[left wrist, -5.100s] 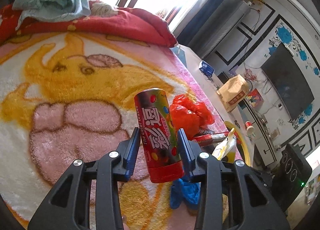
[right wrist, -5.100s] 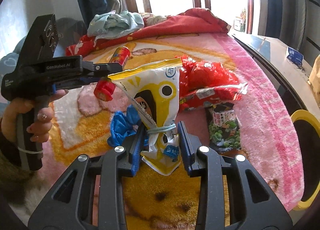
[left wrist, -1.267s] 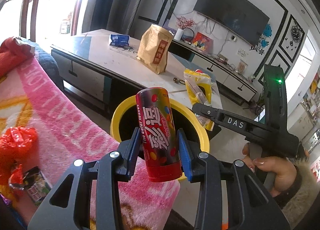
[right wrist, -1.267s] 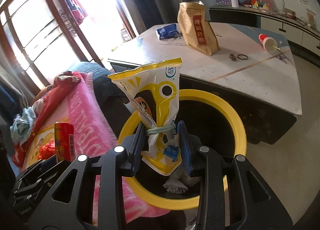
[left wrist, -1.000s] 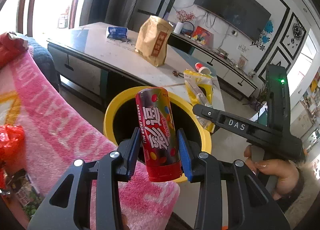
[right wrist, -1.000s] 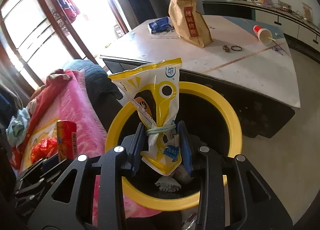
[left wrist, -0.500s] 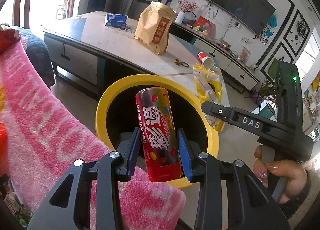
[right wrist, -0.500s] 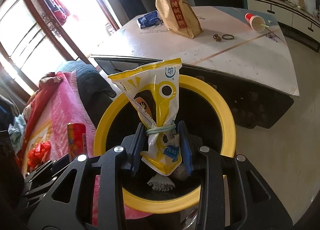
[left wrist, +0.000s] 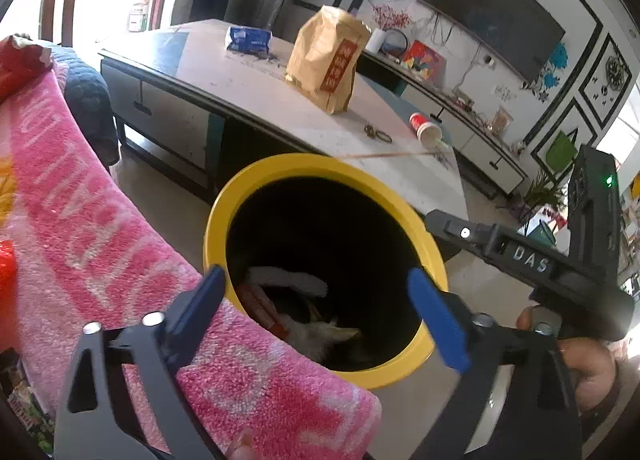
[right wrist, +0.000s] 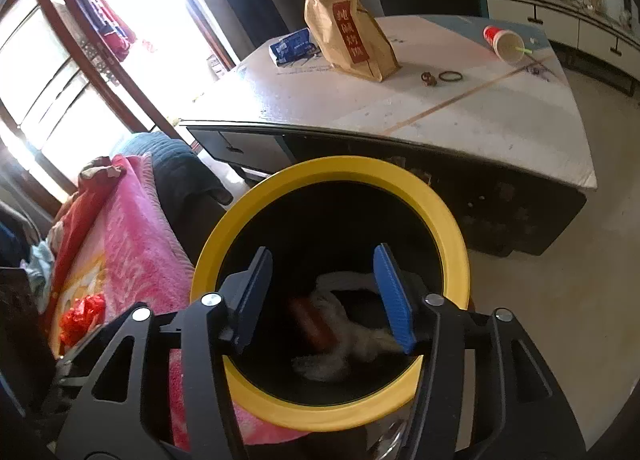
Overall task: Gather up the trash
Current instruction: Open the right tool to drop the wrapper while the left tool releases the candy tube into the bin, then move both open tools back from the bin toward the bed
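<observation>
The drop step was in hand: the left gripper (left wrist: pixel 316 296) and right gripper (right wrist: pixel 324 296) were opening, nothing between the jaws, above the yellow-rimmed bin (right wrist: pixel 452 236). Trash (right wrist: pixel 344 336) lay inside, lower centre. Next move: return toward the pink blanket (left wrist: pixel 92 232), clearing rim and table (right wrist: pixel 460 116) edge.

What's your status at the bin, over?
Left gripper and right gripper opening, nothing between the jaws. Both over the yellow bin; red tube and crumpled trash lie inside. Nothing blocking the mouth.
</observation>
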`<act>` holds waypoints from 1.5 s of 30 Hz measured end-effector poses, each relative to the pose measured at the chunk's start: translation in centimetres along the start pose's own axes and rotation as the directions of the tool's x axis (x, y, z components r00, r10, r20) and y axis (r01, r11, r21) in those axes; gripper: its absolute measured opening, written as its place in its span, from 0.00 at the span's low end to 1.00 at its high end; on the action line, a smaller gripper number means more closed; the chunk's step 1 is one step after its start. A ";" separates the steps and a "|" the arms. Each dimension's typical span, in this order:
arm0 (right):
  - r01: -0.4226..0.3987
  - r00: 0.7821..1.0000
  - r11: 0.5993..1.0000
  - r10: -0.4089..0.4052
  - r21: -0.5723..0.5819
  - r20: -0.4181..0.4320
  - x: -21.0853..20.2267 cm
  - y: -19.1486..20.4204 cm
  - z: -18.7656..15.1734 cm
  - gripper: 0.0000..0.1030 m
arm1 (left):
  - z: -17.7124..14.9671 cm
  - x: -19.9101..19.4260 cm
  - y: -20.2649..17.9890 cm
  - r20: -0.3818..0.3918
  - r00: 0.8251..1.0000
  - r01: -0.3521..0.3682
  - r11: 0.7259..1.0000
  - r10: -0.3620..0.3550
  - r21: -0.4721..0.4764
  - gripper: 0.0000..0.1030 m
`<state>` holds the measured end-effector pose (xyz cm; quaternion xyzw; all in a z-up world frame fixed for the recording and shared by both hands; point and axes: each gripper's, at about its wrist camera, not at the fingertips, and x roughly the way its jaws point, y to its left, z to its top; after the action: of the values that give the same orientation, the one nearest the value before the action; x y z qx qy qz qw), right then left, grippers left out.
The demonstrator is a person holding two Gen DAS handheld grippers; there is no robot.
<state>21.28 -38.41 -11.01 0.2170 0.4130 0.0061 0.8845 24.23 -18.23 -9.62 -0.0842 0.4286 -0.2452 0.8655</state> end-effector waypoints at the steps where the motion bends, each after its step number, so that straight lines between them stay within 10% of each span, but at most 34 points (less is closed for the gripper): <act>1: 0.007 1.000 1.000 -0.007 -0.009 0.007 -0.2 0.2 0.0 0.48 | 0.0 -0.4 0.0 0.009 1.000 0.002 1.000 -0.002 -0.001 0.90; 25: 0.036 0.990 0.983 -0.010 -0.180 0.143 -4.8 5.6 -0.8 0.66 | -0.8 -8.4 2.2 0.161 0.986 -0.027 0.998 0.037 -0.065 0.92; 45: -0.099 0.986 0.958 0.130 -0.268 0.103 -6.8 10.7 -2.7 0.71 | -1.3 -13.9 5.3 0.258 0.964 -0.036 0.990 0.070 -0.135 0.92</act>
<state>16.62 -28.97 -3.45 0.1219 0.3415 0.0987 0.9267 17.98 -6.65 -2.60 -0.1599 0.3277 -0.1803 0.9135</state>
